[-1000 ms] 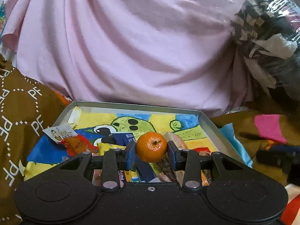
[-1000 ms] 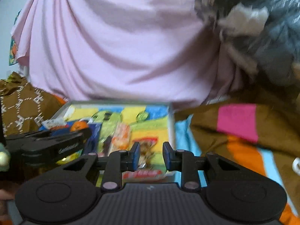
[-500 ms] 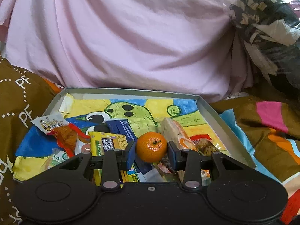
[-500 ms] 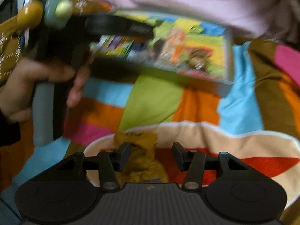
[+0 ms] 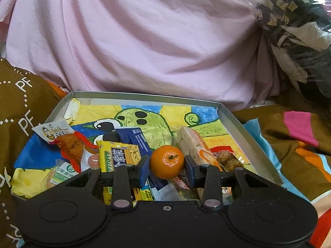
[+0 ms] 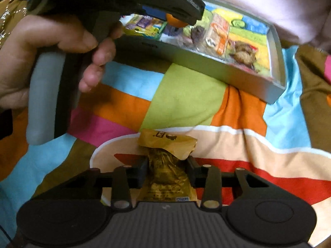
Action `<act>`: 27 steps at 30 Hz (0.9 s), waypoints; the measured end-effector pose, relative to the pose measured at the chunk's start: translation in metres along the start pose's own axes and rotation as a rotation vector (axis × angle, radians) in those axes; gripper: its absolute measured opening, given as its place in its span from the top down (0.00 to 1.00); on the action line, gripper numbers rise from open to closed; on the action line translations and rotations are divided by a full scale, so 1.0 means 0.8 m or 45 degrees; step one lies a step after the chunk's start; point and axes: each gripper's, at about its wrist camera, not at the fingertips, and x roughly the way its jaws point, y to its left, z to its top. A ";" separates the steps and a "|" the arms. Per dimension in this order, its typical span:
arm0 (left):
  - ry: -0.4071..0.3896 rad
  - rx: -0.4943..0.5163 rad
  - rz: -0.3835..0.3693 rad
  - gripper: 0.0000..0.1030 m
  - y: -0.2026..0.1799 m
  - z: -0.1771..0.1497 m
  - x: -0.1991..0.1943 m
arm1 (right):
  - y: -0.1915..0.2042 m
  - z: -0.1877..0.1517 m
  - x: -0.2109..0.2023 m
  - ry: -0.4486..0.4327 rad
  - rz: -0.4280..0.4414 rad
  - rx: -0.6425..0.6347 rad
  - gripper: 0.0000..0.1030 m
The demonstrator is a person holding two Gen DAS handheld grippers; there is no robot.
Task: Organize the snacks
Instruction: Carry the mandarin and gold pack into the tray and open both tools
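A small orange (image 5: 167, 162) sits squeezed between the blue pads of my left gripper (image 5: 167, 165), held just above the near part of the grey tray (image 5: 244, 132). The tray has a cartoon lining and holds several snack packets, among them a yellow-green biscuit pack (image 5: 118, 157) and a long wrapped bar (image 5: 192, 142). In the right wrist view a golden snack packet (image 6: 167, 142) lies on the blanket between the pads of my right gripper (image 6: 167, 170). Its jaws are closing and the pads touch the packet's sides. A hand (image 6: 51, 47) holds the left gripper's grip at upper left.
The tray (image 6: 206, 68) rests on a colourful striped blanket (image 6: 186, 99). A heap of pink sheet (image 5: 155, 41) rises behind it. A clear bag of dark patterned cloth (image 5: 293, 20) sits at the back right, and brown printed fabric (image 5: 20, 103) lies to the left.
My right gripper tipped down from facing the tray to the blanket, opened around the golden packet, then narrowed onto it. The left gripper keeps the orange and tilted slightly toward the tray.
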 end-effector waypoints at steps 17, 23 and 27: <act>-0.025 -0.023 0.002 0.62 0.002 0.008 -0.006 | -0.078 0.024 -0.090 -0.442 -0.136 0.260 0.58; -0.014 -0.025 0.007 0.62 0.002 0.007 -0.003 | -0.103 0.059 -0.080 -0.600 -0.208 0.313 0.58; -0.007 -0.019 0.012 0.62 0.003 0.004 0.000 | -0.126 0.079 -0.059 -0.629 -0.231 0.361 0.58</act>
